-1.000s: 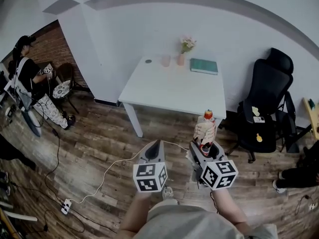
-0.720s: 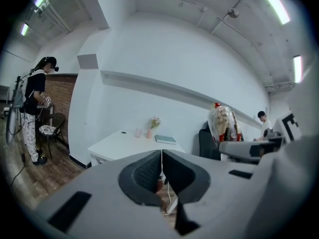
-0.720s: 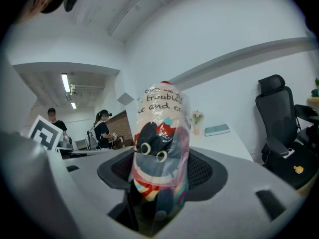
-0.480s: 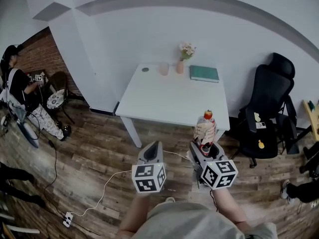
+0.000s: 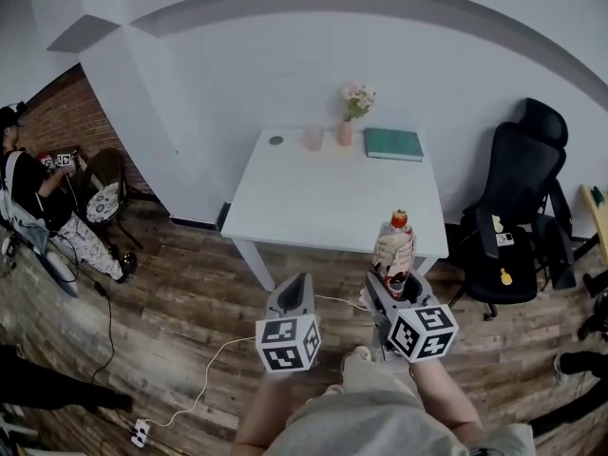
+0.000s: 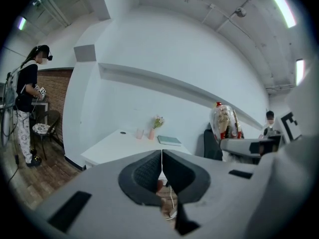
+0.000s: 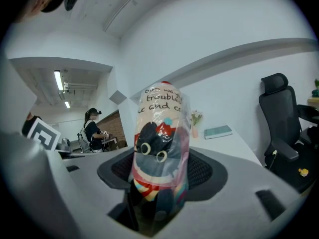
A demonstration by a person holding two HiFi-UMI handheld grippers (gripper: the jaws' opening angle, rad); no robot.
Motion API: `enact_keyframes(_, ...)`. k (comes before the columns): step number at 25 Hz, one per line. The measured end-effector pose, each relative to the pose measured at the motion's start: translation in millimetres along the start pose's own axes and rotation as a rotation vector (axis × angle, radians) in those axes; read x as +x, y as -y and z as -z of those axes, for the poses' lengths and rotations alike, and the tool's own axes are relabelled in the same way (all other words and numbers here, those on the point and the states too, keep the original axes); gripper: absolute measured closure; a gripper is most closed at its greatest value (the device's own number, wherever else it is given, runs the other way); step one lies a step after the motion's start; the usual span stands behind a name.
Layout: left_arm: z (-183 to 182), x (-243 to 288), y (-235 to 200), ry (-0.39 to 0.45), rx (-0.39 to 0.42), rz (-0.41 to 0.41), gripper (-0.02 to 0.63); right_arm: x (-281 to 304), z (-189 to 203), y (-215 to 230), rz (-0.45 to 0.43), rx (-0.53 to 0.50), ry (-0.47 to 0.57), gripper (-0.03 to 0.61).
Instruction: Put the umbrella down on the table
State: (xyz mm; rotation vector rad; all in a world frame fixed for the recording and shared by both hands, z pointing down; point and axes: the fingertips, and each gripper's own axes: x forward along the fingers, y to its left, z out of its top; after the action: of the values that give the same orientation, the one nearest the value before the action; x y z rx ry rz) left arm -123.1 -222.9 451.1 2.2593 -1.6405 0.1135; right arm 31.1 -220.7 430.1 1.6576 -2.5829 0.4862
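A big white table (image 5: 323,198) stands by the wall, with a black chair (image 5: 518,198) on its right. The umbrella (image 5: 391,250) is not on the table. It is up in the air, just in front of the table's near edge. It stands straight up and down, red tip on top. It is folded short, inside a clear wrapper with writing and a cartoon face with round eyes. The right gripper (image 5: 392,288) squeezes its bottom end. The left gripper (image 5: 296,288) is closed on nothing.
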Motion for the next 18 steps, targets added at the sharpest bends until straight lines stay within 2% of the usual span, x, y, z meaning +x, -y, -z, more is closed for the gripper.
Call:
enact_keyframes(7,-8.1,27.9,-13.9,0.012,0.000,-0.010,0.606,37.6,-6.8,11.6,-0.023,-0.012,0.001,0.310)
enact_keyframes(18,-26.4,112.7,-40.4,0.002,-0.007,-0.016,0.606,124.5,-20.1,45.4,-0.046,-0.019,-0.028,0.310)
